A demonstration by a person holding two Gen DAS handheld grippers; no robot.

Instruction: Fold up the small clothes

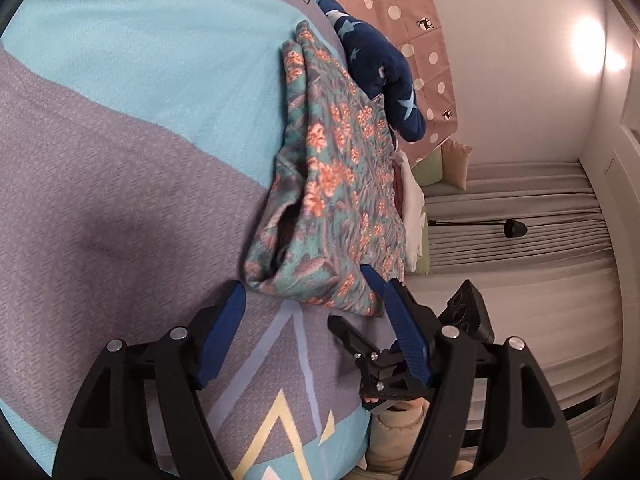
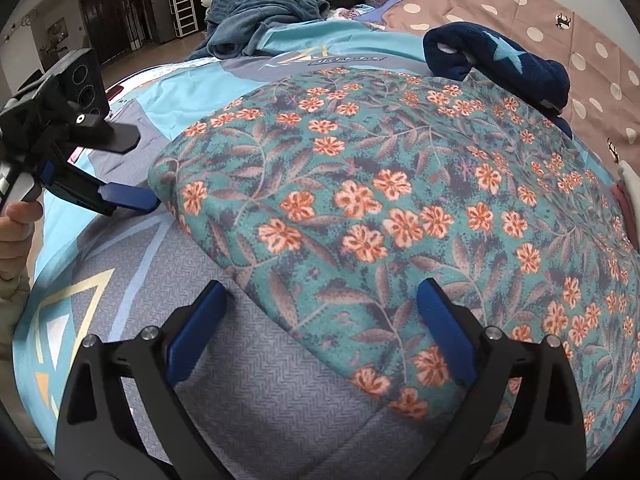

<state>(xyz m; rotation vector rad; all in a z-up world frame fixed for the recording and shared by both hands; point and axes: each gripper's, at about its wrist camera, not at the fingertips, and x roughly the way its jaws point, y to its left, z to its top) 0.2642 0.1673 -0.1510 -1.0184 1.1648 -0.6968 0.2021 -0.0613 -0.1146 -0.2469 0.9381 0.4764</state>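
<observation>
a bed fills both views, its cover (image 2: 256, 392) patterned in pale blue and grey with thin lines and triangles. on it, near the edge, lies the floral cloth (image 2: 400, 208), teal with orange flowers, spread mostly flat with a rolled, puffy hem along the near side. a dark blue starred fleece (image 2: 496, 60) sits just past its far edge, touching or overlapping it, and beyond that lies a brown dotted sheet (image 2: 560, 12). the cloth looks light, soft and limp, likely to sag and bunch when lifted, so a pinch on the corners or the thick hem should hold better than the middle. the right gripper (image 2: 320, 328) hovers wide open over the near hem, one finger over the cloth and one over the bare cover, gripping nothing. the left gripper (image 1: 308, 300) is also open at the cloth's left corner, its pads either side of the fabric edge without pressing on it.
</observation>
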